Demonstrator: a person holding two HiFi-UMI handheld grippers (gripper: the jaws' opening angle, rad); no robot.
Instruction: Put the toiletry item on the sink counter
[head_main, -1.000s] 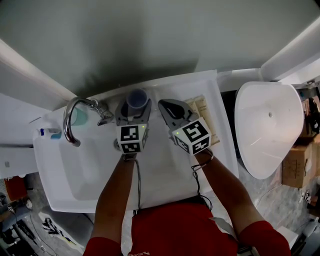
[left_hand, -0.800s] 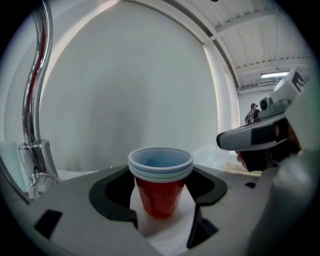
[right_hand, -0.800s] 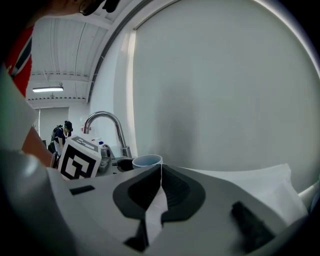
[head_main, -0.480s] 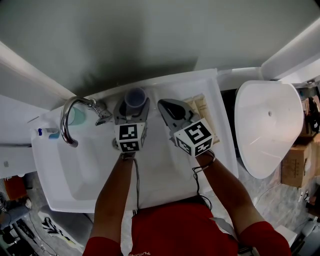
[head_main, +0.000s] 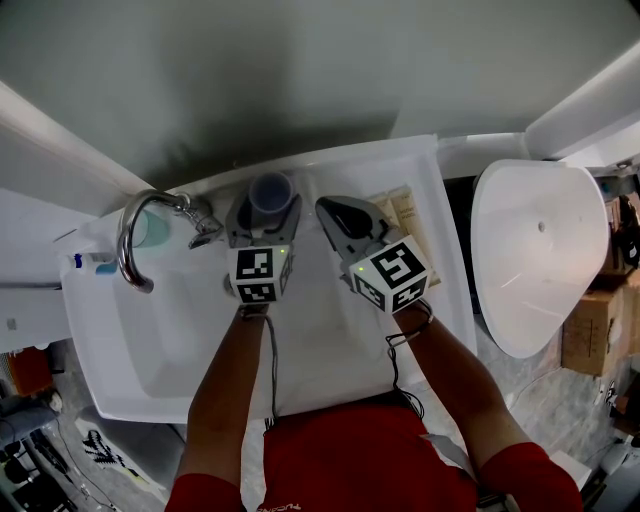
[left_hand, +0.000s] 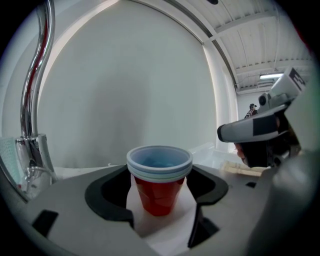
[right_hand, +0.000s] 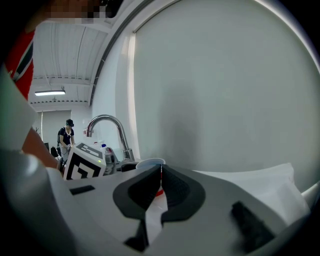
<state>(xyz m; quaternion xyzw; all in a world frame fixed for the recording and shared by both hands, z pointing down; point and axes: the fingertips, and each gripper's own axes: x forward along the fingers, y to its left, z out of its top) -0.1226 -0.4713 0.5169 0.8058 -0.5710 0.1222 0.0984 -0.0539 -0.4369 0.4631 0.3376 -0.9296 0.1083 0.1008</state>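
A red plastic cup (head_main: 270, 192) with a pale blue rim stands upright on the back ledge of the white sink counter (head_main: 400, 165), just right of the faucet. My left gripper (head_main: 267, 206) is open, one jaw on each side of the cup (left_hand: 159, 175), with a gap showing on both sides. My right gripper (head_main: 335, 208) sits just right of it, shut with nothing between its jaws. In the right gripper view the cup's rim (right_hand: 150, 164) peeks over the closed jaws. A flat beige packet (head_main: 405, 215) lies on the counter right of the right gripper.
The chrome faucet (head_main: 140, 235) arches over the basin (head_main: 180, 340) at the left, with a teal item (head_main: 152, 232) behind it and a blue-capped tube (head_main: 95, 265) at the counter's left edge. A white rounded fixture (head_main: 540, 260) stands to the right. A wall runs close behind the ledge.
Almost nothing: the left gripper has edged slightly left around the cup. The cup and the right gripper stay where they were.
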